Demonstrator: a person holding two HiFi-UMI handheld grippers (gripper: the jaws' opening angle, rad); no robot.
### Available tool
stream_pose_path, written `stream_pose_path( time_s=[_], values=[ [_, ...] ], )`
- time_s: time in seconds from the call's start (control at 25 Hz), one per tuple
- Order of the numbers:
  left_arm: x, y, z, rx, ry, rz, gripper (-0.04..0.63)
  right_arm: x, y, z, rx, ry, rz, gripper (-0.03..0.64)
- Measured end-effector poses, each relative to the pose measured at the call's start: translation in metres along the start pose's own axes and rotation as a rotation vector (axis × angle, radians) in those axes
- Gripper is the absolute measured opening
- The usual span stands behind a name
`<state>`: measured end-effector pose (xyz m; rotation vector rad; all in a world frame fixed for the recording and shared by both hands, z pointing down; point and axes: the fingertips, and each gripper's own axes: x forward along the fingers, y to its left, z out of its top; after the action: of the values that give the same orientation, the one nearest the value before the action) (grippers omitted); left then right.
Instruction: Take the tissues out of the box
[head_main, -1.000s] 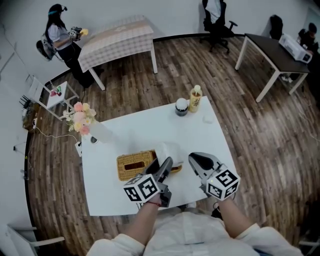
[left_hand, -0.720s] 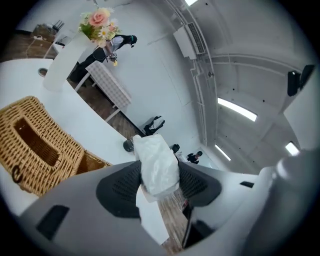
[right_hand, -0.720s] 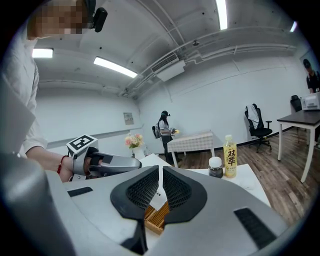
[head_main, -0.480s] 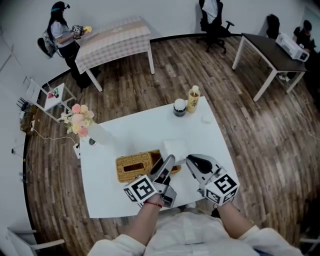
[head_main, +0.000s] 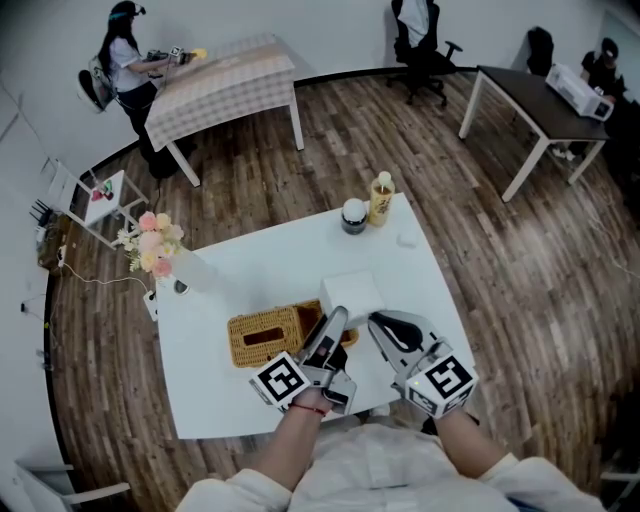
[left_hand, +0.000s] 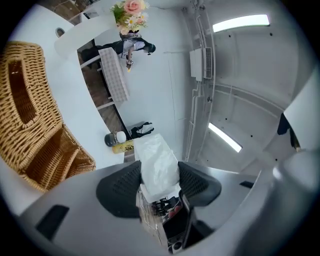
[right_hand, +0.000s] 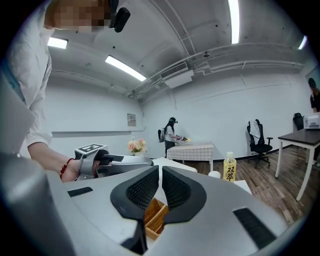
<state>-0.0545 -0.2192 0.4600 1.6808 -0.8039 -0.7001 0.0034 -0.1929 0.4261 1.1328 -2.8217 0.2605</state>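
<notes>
Tissue (head_main: 352, 292) is held up over the white counter (head_main: 250, 270), just beside the wicker box (head_main: 265, 335). The left tool (left_hand: 159, 181) is clamped on a bunched-up part of it, and the right tool (right_hand: 160, 187) is pinching a thin edge. A bottle (head_main: 381, 198) and a jar (head_main: 353, 215) sit at the far edge.

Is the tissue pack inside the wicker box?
No, the left gripper holds the tissue pack between its jaws, outside the wicker box.
</notes>
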Motion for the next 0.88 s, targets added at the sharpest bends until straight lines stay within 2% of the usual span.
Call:
stream_pose_path(
  time_s=[0.36,0.88],
  values=[
    [0.005,-0.012,0.007,-0.041,-0.064,-0.106,0.227,-0.004,0.002,0.002,0.003,-0.009,0.006,0.040],
    [0.005,-0.016,0.008,-0.046,-0.078,-0.124,0.227,-0.004,0.002,0.003,0.010,-0.008,0.007,0.040]
  ],
)
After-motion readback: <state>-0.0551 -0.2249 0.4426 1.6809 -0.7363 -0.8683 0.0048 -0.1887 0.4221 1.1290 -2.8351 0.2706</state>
